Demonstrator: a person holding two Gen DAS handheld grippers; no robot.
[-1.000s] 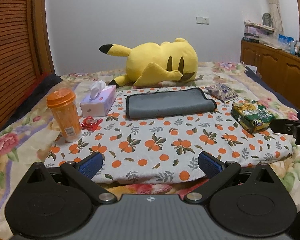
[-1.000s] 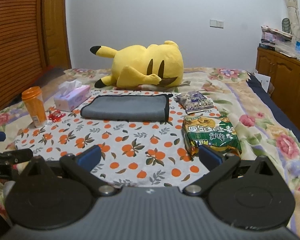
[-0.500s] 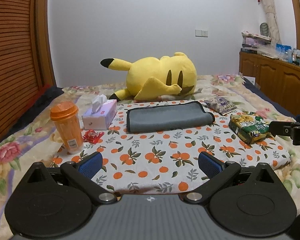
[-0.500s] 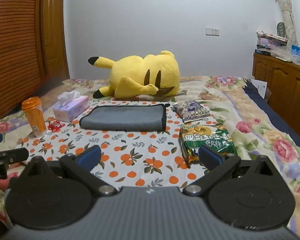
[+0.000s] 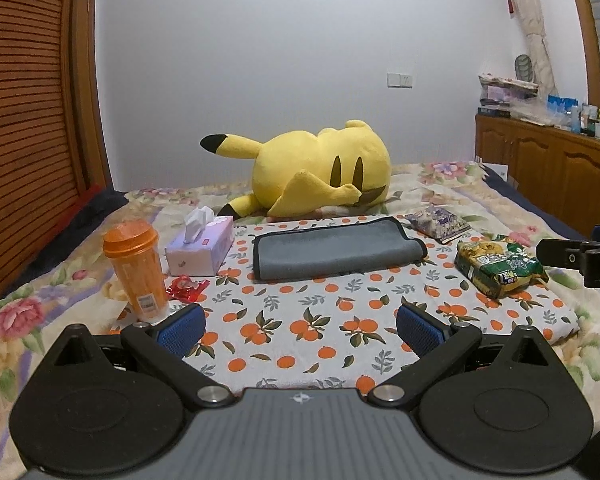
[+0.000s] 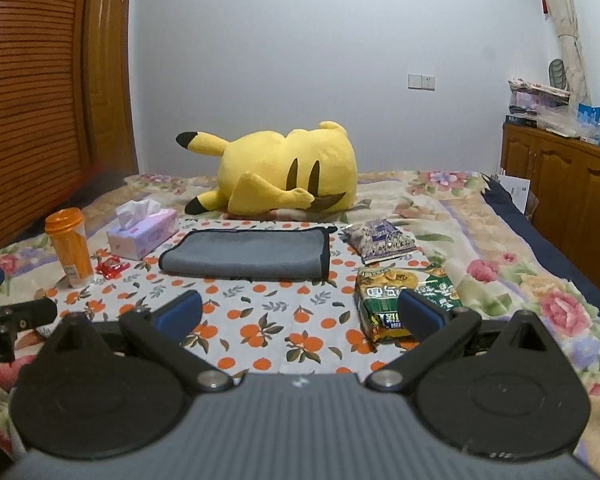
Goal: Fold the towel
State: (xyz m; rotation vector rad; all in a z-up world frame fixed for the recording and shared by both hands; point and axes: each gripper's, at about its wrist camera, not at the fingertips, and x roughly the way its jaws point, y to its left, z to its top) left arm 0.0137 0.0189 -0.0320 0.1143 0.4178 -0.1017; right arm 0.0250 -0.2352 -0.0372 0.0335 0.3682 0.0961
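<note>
A grey towel (image 5: 332, 250) with a dark edge lies folded flat on the orange-print cloth (image 5: 320, 320) on the bed; it also shows in the right wrist view (image 6: 248, 256). My left gripper (image 5: 300, 326) is open and empty, well short of the towel. My right gripper (image 6: 300, 312) is open and empty, also short of it. The right gripper shows at the right edge of the left wrist view (image 5: 580, 254), and the left gripper at the left edge of the right wrist view (image 6: 12, 316).
A yellow plush toy (image 5: 320, 172) lies behind the towel. An orange cup (image 5: 138, 270), a tissue box (image 5: 200, 248) and a red wrapper (image 5: 186, 286) stand left of it. A green snack bag (image 5: 500, 266) and a purple packet (image 5: 438, 220) lie to the right. Wooden cabinets (image 5: 548, 172) line the right wall.
Both grippers have pulled back and tilted up, so the towel and bed sit lower and smaller in view. The towel has not moved.
</note>
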